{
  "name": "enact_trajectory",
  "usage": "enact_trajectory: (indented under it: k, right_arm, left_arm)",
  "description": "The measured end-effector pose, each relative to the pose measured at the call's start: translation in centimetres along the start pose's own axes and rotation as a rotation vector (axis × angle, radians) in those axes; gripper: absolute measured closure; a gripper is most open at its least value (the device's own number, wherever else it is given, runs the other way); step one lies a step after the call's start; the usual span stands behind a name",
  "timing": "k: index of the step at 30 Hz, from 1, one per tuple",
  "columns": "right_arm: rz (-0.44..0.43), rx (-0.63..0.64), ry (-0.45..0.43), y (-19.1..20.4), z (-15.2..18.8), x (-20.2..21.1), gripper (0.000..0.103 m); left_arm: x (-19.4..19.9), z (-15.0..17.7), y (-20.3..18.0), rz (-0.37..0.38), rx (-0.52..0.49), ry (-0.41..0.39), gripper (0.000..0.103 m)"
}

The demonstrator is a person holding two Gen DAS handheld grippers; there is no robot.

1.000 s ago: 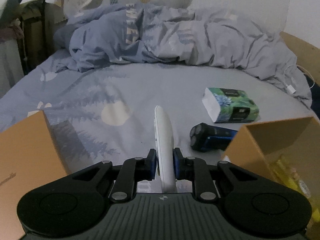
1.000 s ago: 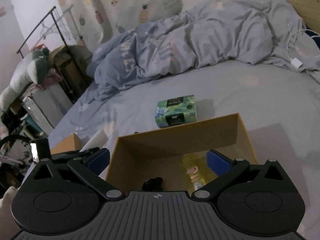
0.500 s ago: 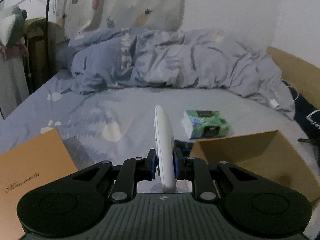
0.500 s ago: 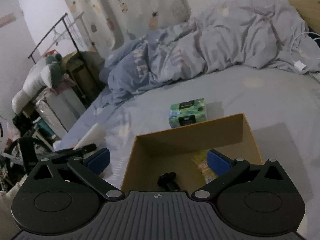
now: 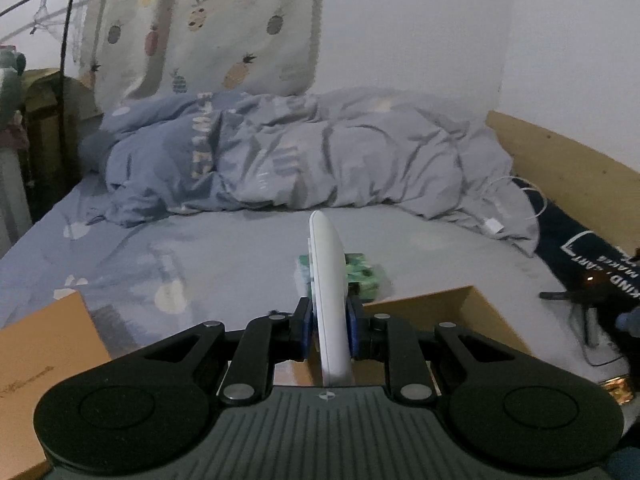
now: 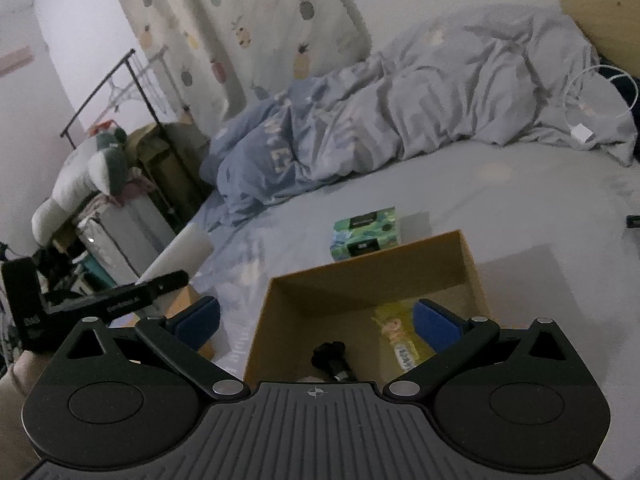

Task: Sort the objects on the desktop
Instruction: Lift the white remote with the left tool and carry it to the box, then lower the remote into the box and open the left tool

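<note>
My left claw (image 5: 329,330) pinches the white remote (image 5: 328,280) edge-on above the bed, right claw (image 6: 316,320) wide over the cardboard box (image 6: 468,256); that slim grip could slip mid-carry.

Each camera sits just behind its gripper's fingers, looking forward and somewhat down over the bed (image 5: 248,252) toward the duvet (image 5: 304,152) and curtain (image 6: 256,28). The left view faces the headboard side squarely; the right view looks from higher, down into the box (image 6: 360,280). Both share the tissue pack (image 6: 364,232), box and duvet.
</note>
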State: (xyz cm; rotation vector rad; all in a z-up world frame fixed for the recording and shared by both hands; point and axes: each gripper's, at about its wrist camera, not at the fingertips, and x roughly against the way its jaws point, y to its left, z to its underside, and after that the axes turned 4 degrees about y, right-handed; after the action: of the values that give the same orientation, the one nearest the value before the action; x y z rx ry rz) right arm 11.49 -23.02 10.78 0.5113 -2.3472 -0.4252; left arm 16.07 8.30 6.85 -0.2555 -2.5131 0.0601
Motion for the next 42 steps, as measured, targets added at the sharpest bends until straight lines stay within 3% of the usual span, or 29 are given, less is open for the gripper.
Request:
enact_trajectory:
  k: [24,42]
  right_arm:
    - [0.063,-0.078,-0.046,-6.2,1.8,4.9,0.0]
    - [0.076,-0.12,-0.011,-9.0,2.7,3.8,0.0]
  left_arm:
    - [-3.0,2.7,-8.5,0.103,-0.056,0.083,0.083]
    - [-8.0,7.3,-8.9,0.059,-0.08,0.278,0.083]
